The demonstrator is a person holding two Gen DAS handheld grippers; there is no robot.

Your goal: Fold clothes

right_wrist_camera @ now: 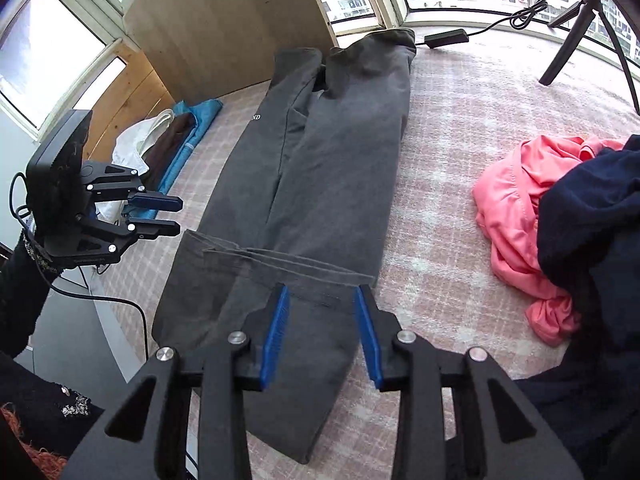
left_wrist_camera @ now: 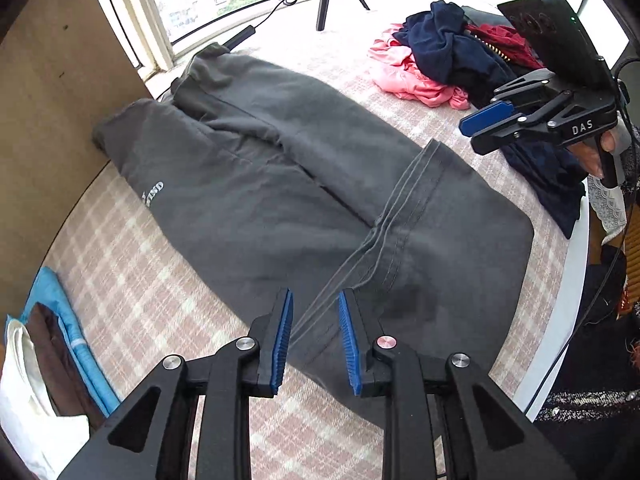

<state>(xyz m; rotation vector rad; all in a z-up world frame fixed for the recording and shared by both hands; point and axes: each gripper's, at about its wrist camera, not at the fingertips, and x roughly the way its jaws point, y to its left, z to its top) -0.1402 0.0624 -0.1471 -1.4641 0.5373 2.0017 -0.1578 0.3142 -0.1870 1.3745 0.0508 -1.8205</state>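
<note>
Both gripper sets hover open over grey trousers [right_wrist_camera: 320, 168]; unfolded pile [right_wrist_camera: 560, 220] beside.

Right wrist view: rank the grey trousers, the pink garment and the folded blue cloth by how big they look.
1. grey trousers, by far the largest.
2. pink garment, partly hidden under a navy garment.
3. folded blue cloth, smallest, though it lies farther away and partly under other folded pieces, so this is less certain.
</note>
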